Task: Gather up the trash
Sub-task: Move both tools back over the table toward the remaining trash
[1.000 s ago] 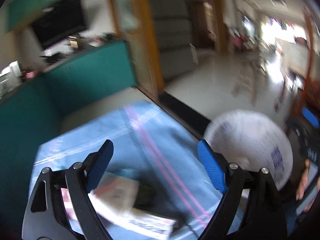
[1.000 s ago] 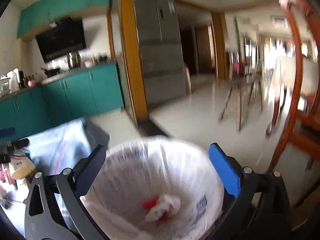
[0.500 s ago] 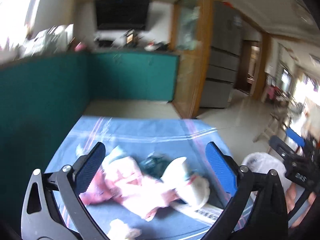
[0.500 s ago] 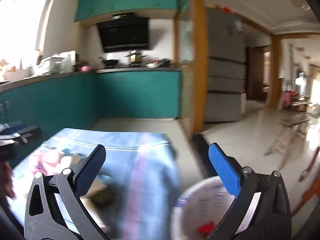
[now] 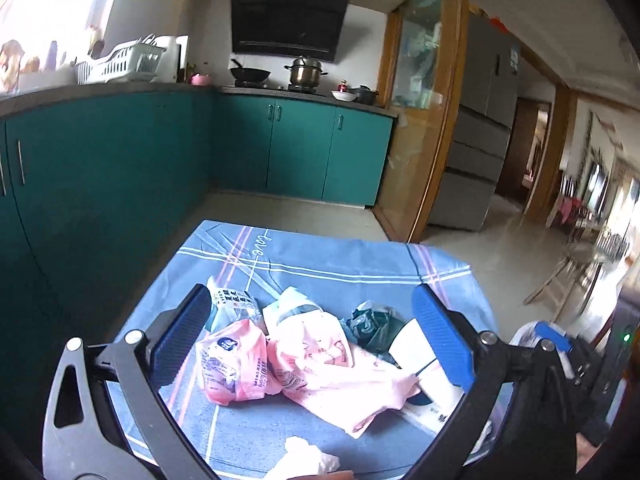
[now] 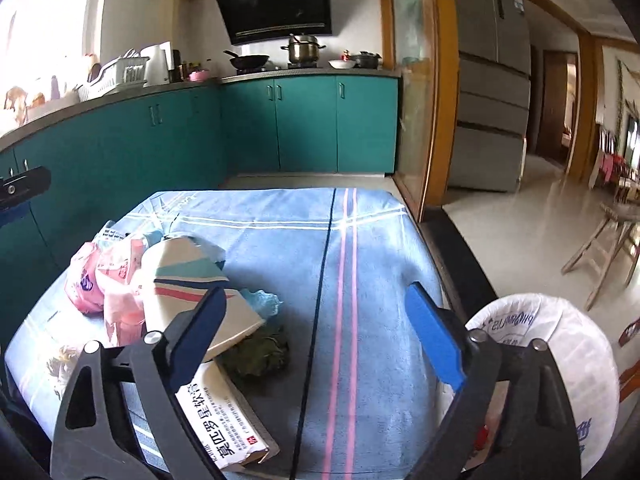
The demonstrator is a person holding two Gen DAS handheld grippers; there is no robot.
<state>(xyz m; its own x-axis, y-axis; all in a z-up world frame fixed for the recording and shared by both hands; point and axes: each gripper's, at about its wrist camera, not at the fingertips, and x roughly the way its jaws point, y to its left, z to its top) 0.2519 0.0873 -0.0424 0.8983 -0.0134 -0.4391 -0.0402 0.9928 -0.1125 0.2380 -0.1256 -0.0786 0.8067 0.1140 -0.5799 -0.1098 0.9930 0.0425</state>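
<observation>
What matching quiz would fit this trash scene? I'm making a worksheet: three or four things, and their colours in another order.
Things:
1. crumpled plastic bags
2. tablecloth
3. bin liner
4. crumpled wrapper

Colours:
A. white with blue print
B. dark green
C. pink
D. light blue with pink and white stripes

Pairs: 1-C, 2-D, 3-A, 4-B
</observation>
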